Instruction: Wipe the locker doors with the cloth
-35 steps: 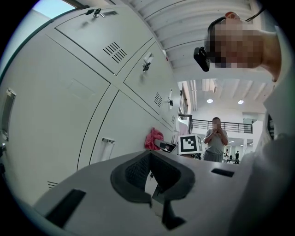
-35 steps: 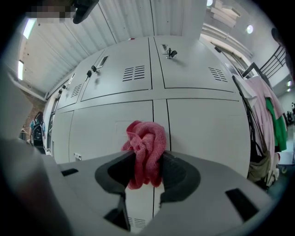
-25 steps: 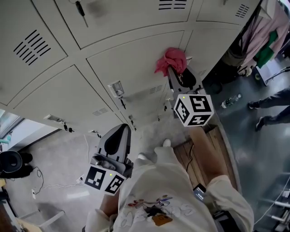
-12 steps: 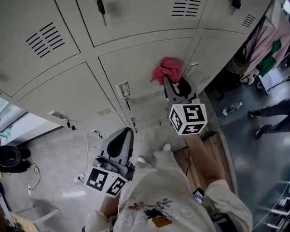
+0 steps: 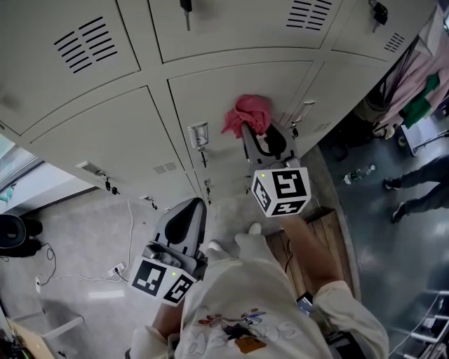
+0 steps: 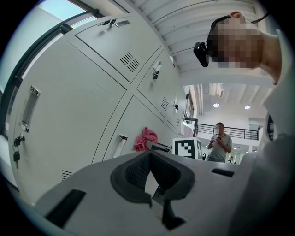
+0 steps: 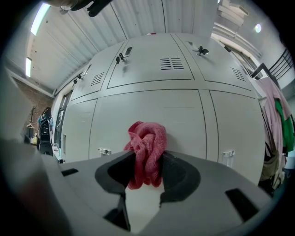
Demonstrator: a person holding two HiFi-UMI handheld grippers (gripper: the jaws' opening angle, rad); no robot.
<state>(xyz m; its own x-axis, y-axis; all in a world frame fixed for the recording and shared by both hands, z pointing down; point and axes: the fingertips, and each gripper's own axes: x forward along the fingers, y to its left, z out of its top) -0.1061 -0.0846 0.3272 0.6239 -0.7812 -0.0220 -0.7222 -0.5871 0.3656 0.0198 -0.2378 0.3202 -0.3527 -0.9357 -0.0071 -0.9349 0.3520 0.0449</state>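
Jaws of your right gripper [image 7: 146,171]: clamped on the bunched pink terry cloth [image 7: 146,145], which stands out past the tips and seemingly rests against a pale grey metal locker door [image 5: 231,80]. Jaws of your left gripper [image 6: 152,177]: closed together on nothing, held low and well apart from the lockers. Cloth, by its look: light, soft and limp, likely to drag loose under rubbing, so take it deep through the wad's middle. Obstructions to your strokes: chrome latch handle [image 5: 198,133] just beside the cloth, key hanging in the lock above [image 5: 186,8], hanging pink garments [image 5: 414,63] at the row's right end.
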